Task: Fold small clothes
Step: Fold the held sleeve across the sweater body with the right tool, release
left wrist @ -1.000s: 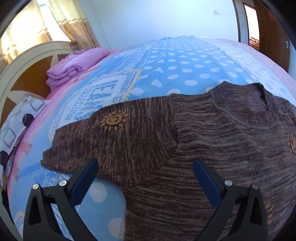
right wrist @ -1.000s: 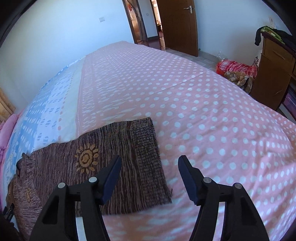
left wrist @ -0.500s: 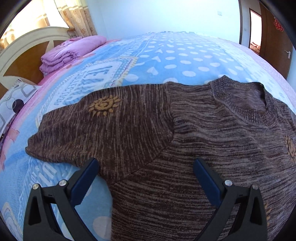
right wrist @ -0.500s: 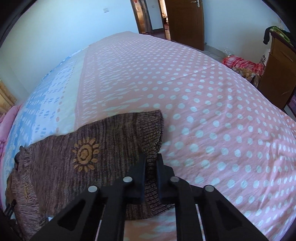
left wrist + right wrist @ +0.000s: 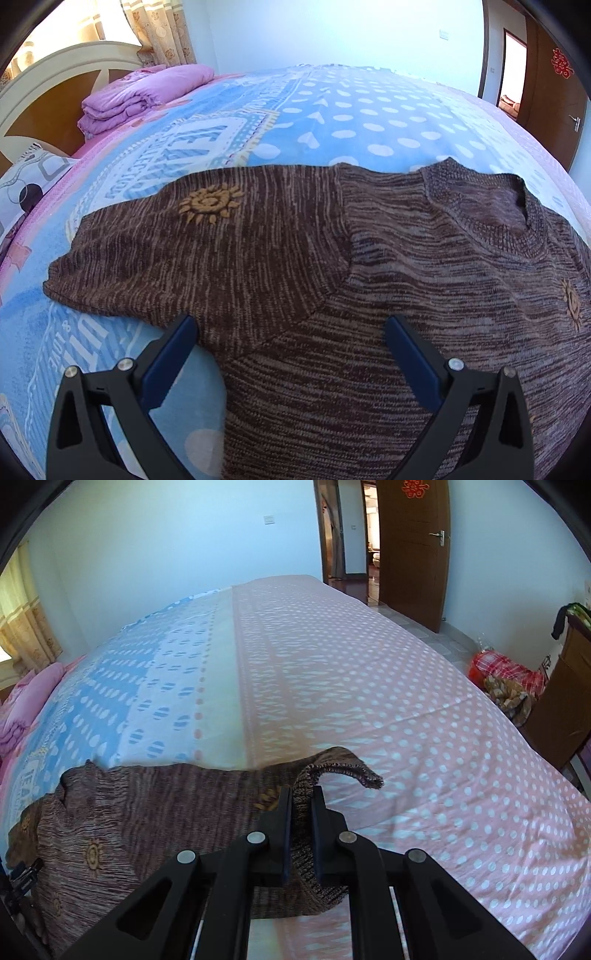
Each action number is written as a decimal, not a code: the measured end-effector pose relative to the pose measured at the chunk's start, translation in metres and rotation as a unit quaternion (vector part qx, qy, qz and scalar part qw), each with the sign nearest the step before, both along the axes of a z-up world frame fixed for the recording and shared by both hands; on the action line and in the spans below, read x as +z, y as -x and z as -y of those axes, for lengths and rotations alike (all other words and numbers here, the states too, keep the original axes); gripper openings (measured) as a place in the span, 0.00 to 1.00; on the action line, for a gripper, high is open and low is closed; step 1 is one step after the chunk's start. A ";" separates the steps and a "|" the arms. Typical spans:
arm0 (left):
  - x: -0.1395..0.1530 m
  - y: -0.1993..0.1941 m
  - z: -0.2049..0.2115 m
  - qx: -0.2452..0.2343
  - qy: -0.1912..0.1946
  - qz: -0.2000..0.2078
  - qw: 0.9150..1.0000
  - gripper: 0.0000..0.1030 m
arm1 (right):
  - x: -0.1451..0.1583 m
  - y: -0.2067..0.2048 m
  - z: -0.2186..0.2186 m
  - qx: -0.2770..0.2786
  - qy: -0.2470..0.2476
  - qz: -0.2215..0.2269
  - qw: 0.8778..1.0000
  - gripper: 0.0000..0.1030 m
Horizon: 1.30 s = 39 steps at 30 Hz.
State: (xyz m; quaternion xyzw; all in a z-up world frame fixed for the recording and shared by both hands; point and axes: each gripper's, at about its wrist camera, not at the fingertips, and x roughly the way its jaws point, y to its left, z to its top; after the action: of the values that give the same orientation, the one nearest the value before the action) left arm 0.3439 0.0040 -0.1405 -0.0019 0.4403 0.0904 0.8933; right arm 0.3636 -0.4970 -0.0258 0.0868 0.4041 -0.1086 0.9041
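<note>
A small brown knitted sweater (image 5: pixel 369 280) with orange sun motifs lies flat on the bed, its neck at the far right of the left wrist view. One sleeve (image 5: pixel 177 251) stretches out to the left. My left gripper (image 5: pixel 291 328) hovers open above the seam where that sleeve meets the body, nothing between its blue pads. In the right wrist view the sweater (image 5: pixel 147 823) fills the lower left. My right gripper (image 5: pixel 301 799) is shut on the cuff of the other sleeve (image 5: pixel 332 771), which is lifted off the pink sheet and curls over the jaws.
The bed (image 5: pixel 369 686) has a pink dotted sheet on one side and a blue patterned one (image 5: pixel 332 122) on the other. A folded purple blanket (image 5: pixel 144 96) lies by the headboard (image 5: pixel 55 81). A wooden cabinet (image 5: pixel 557 705) and a red bundle (image 5: pixel 506 672) stand right of the bed.
My right gripper closed on the sleeve cuff, then rose and shifted, lifting the cuff off the sheet. The left gripper stayed open over the sweater, with the view turning slightly.
</note>
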 end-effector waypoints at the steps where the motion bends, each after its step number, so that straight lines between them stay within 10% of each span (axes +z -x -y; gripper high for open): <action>1: 0.000 0.000 0.001 0.000 -0.002 0.002 1.000 1.00 | 0.002 0.000 -0.005 0.005 0.000 0.001 1.000 0.08; 25: 0.001 0.002 -0.008 0.001 0.027 0.010 1.000 1.00 | 0.040 -0.018 -0.152 0.137 0.009 0.021 0.990 0.08; 39: 0.000 0.002 -0.009 0.002 0.030 0.010 0.999 1.00 | -0.018 -0.044 -0.240 0.183 -0.025 -0.006 0.983 0.08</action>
State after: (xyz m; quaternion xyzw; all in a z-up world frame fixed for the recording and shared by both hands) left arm 0.3424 0.0126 -0.1409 -0.0307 0.4334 0.0788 0.8972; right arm 0.4079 -0.2573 -0.0435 0.0331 0.4213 0.0678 0.9038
